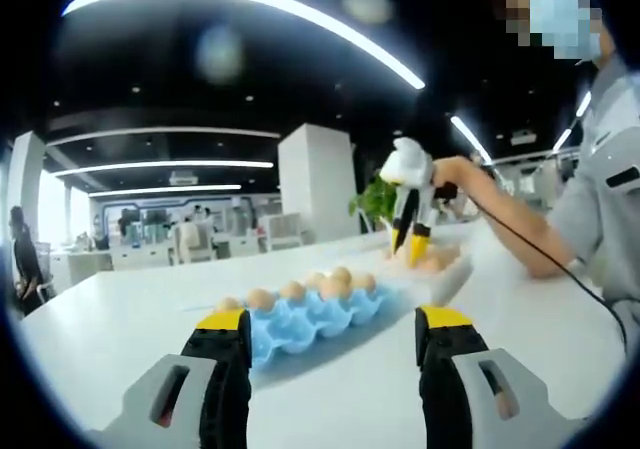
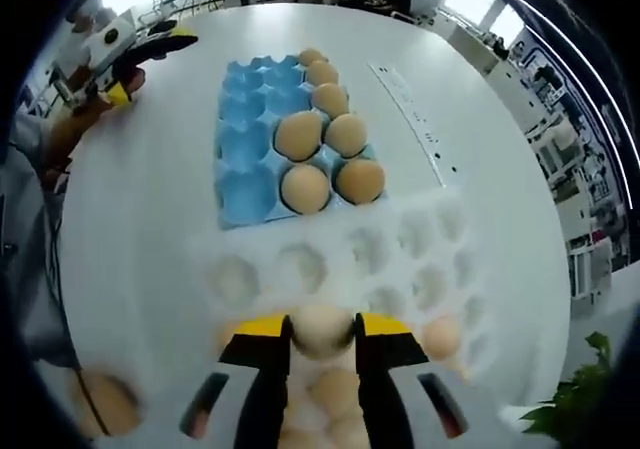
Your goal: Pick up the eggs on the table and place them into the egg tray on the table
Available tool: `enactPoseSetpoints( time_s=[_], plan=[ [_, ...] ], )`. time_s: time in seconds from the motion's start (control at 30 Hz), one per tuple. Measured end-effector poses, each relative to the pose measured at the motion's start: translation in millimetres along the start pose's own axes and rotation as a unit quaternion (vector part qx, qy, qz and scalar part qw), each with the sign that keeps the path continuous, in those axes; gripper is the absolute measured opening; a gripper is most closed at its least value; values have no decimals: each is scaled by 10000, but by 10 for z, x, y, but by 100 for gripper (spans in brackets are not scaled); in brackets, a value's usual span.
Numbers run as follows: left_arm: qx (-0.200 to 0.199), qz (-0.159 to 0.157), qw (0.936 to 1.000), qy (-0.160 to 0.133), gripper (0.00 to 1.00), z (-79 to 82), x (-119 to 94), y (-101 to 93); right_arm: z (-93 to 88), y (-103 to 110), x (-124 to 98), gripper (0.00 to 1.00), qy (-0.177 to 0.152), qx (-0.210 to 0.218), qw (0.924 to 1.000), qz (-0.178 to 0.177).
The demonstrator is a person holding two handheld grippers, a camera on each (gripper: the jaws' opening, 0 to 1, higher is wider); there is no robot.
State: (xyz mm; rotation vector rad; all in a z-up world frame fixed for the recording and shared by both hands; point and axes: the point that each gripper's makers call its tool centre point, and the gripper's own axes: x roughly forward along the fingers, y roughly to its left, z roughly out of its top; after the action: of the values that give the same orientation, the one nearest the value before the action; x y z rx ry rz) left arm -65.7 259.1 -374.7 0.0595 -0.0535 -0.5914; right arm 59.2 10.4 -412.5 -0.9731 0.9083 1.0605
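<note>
While the right tool [image 2: 321, 341] pinches a pale tan egg [image 2: 320, 331], its shell looks smooth.

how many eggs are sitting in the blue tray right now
7 brown eggs in the blue moulded egg tray, all along its right two columns.

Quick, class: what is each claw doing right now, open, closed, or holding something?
Left claw: open, holding nothing, above the white table.
Right claw: closed on a pale brown egg, over the white moulded egg tray.
</note>
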Motion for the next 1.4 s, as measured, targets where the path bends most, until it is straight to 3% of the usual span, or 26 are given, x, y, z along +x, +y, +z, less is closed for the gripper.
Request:
enactPoseSetpoints(
  time_s=[0.23, 0.67, 0.97, 1.4],
  plan=[
    [16, 7, 10000, 4, 67, 2, -2, 5, 121, -24, -52, 27, -194, -201, 9995, -136],
    [40, 20, 10000, 10, 67, 4, -6, 13, 282, 97, -15, 27, -197, -651, 9976, -130],
    [76, 30, 10000, 21, 67, 8, -12, 12, 451, 181, -76, 27, -541, -1020, 9931, -192],
    [97, 15, 9999, 48, 66, 0, -9, -14, 563, 169, -117, 27, -713, -1289, 9887, -286]
  ],
)
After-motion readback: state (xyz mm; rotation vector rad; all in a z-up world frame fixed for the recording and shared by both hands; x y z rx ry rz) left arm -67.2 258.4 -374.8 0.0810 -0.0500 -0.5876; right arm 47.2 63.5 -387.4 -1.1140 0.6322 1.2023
